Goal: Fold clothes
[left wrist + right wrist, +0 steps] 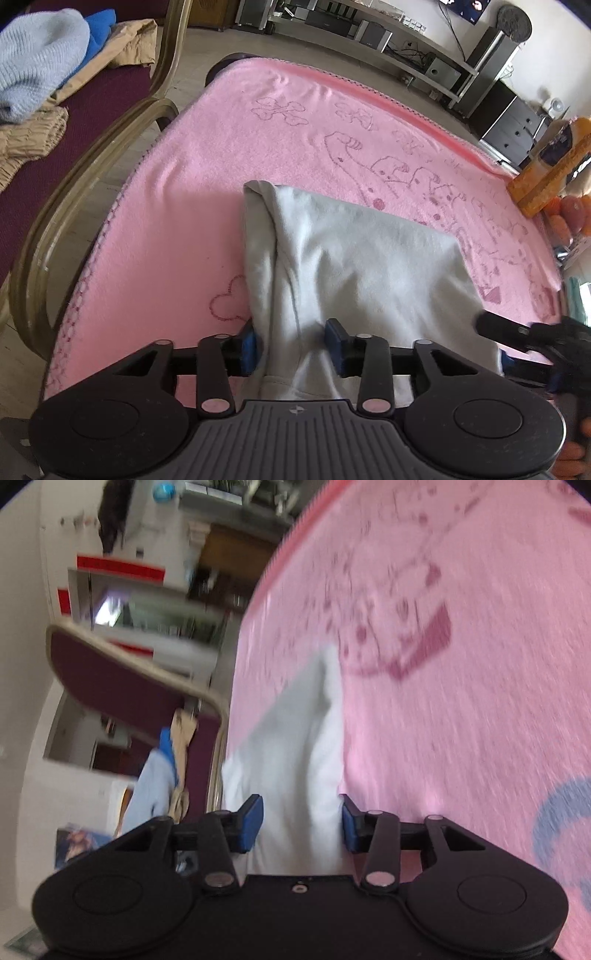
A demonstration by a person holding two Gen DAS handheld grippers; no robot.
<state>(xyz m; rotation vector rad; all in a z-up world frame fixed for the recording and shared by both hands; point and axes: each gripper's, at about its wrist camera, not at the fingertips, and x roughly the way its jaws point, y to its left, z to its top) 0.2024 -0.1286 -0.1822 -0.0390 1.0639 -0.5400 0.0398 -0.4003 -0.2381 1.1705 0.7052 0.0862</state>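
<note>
A pale grey garment (pixel 354 266) was laid on a pink blanket (pixel 207 184), its near hem gathered at both grippers and its long axis run straight away from them toward a folded far corner. The left gripper (pixel 293 347) was seen partly closed, the cloth bunched between its blue pads (pixel 249 341) and apparently pinched, with the garment stretched directly ahead and slightly rightward of it. The right gripper (pixel 301 821) was likewise held at a narrow opening, with white fabric filling the gap between its pads (pixel 253 821); in that blurred view firm contact on both sides could not be confirmed, though a hold was judged likely. In the left wrist view the right tool was glimpsed at the garment's right near edge, so both hands were placed about equally close. The coming fold was judged to depend on the near hem being carried forward along that axis, over the far end
</note>
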